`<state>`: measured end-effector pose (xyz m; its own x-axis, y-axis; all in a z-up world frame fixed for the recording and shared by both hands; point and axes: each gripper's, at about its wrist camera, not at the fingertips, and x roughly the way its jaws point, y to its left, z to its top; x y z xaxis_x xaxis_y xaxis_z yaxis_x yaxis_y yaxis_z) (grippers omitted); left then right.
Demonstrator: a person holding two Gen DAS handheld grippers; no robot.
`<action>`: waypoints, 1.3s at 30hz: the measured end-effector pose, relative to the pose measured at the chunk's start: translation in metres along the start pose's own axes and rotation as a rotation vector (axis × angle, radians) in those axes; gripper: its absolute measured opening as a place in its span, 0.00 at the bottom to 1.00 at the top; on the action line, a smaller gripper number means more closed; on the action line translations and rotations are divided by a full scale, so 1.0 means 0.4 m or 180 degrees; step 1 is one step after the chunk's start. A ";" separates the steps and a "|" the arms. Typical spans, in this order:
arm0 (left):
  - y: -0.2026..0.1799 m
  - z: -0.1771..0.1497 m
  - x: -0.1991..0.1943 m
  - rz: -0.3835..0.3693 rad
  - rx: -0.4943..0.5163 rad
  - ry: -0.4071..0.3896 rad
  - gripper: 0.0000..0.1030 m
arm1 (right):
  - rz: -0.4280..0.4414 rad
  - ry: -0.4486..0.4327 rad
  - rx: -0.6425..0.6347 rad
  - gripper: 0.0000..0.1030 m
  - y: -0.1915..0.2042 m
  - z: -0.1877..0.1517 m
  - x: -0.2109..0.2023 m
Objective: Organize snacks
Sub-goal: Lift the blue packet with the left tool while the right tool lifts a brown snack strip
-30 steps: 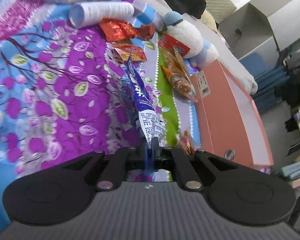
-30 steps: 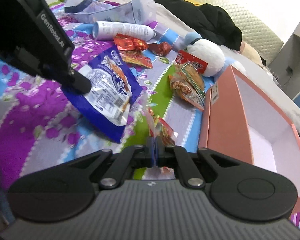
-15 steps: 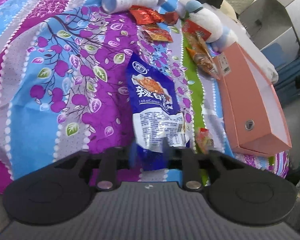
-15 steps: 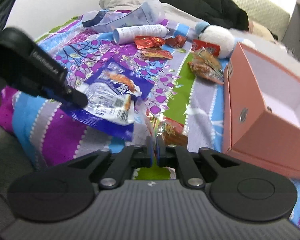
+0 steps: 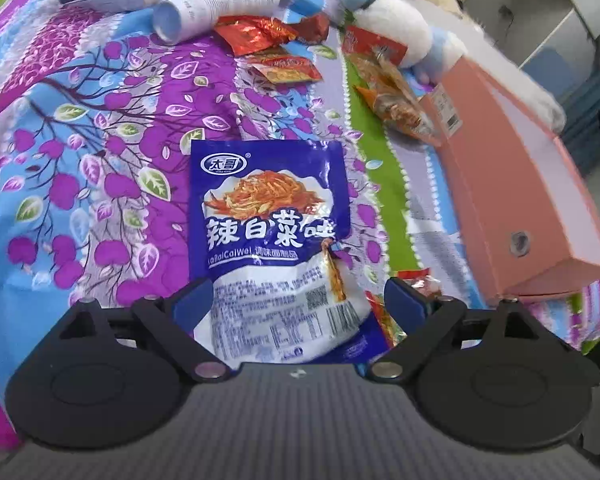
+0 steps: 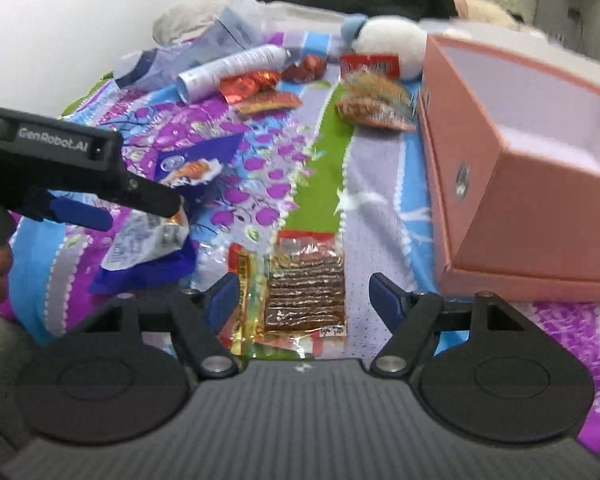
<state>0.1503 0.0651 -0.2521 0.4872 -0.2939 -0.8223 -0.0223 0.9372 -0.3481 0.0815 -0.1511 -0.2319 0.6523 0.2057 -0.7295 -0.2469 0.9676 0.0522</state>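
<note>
Two snack packs near: blue pack (image 5: 272,236), clear pack (image 6: 300,292); one pink box (image 6: 520,184).

Snacks lie spread on a bedspread (image 5: 80,184). A large packet (image 5: 272,240) lies flat nearest the left gripper (image 5: 298,300), its near end between the parted fingers. Just right of it lies a clear packet (image 6: 304,288), between the spread fingers of the right gripper (image 6: 300,300). A box (image 6: 500,184) stands open-topped to the right of both. Behind the large packet lie two small wrappers (image 5: 256,34), one before the other, with a tube (image 5: 216,8) on its side behind them. Two more packets (image 6: 374,96) lie against the box's far corner, a plush toy (image 5: 388,26) behind them.
</note>
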 end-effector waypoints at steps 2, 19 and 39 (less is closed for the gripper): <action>-0.008 0.006 0.026 0.0130 0.0058 0.0056 0.93 | 0.0012 0.0071 0.0031 0.80 -0.007 -0.002 0.027; -0.010 0.012 0.069 0.0336 0.0176 0.0086 0.79 | -0.0080 0.0146 -0.0107 0.50 0.020 0.015 0.072; -0.117 0.049 -0.086 0.0119 0.0433 -0.0231 0.63 | -0.0403 -0.0147 0.0158 0.17 -0.050 0.056 -0.053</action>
<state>0.1518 0.0348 -0.1986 0.5502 -0.2486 -0.7972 0.0746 0.9655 -0.2496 0.0888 -0.1717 -0.2020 0.7086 0.0869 -0.7003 -0.1255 0.9921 -0.0039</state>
